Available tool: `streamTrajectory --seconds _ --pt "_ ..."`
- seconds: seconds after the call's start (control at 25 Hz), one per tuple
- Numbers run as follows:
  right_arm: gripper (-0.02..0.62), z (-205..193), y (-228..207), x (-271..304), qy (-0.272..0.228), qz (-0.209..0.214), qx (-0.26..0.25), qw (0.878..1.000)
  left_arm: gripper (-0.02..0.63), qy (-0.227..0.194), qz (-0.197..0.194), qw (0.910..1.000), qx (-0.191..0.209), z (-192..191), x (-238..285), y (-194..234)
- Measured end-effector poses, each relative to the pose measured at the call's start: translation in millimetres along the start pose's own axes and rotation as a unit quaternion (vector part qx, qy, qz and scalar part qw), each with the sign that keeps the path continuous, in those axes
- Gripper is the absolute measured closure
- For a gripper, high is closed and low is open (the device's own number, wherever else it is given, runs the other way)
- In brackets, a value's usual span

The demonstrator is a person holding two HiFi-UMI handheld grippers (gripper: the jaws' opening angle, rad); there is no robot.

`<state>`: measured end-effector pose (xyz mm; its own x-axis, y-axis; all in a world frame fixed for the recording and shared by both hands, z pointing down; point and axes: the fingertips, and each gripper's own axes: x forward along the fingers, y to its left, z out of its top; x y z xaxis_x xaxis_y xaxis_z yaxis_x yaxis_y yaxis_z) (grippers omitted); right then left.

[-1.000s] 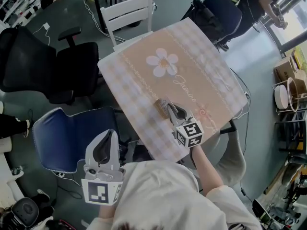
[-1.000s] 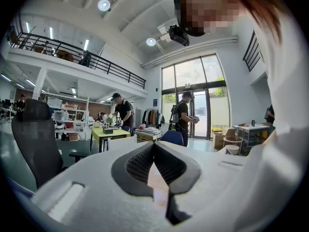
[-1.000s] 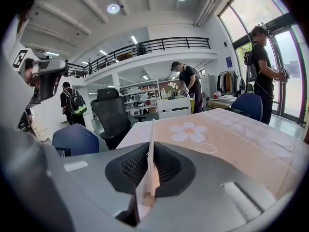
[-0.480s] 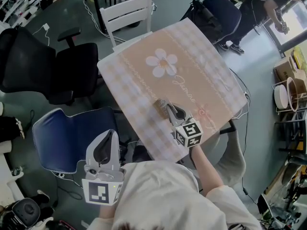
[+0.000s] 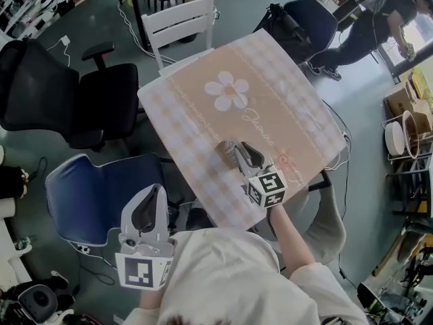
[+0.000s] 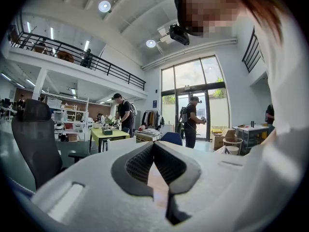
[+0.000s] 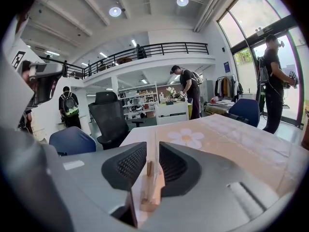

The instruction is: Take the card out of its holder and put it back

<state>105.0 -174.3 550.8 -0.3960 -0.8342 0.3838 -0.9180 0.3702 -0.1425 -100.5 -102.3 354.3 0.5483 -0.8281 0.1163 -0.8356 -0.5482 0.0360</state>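
Your right gripper (image 5: 238,152) has just been opening its jaws, and they now stand narrowly apart on either side of the card (image 7: 156,151), with neither pad pressing it. That card stands upright in its wooden holder (image 7: 149,190) on the checked tablecloth (image 5: 270,93), just below the middle of the head view. Your left gripper (image 5: 153,193) hangs at lower left, off the table, its jaws closed together on nothing.

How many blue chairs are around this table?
2. The near blue chair stands at the table's left side, near the person; the far blue chair sits beyond its far right edge. Others may be hidden.
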Motion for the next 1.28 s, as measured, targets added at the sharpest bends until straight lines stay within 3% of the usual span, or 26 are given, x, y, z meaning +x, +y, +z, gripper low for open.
streamTrajectory --seconds 0.4,0.8,1.0,1.28 --pt "0.546 68 -12 -51 -0.094 -0.045 -0.002 0.995 0.607 -0.019 -0.015 0.9997 0.002 11 -3 -5" --pt "0.592 147 8 -179 -0.221 -0.096 0.022 0.97 0.606 -0.049 -0.071 0.9961 0.02 28 2 -29" --pt "0.592 149 35 -229 -0.247 -0.116 0.045 0.961 0.607 -0.053 -0.095 0.9939 0.018 29 -1 -43" --pt "0.592 115 70 -257 -0.225 -0.142 0.049 0.963 0.607 -0.053 -0.099 0.9935 0.017 25 -18 -45"
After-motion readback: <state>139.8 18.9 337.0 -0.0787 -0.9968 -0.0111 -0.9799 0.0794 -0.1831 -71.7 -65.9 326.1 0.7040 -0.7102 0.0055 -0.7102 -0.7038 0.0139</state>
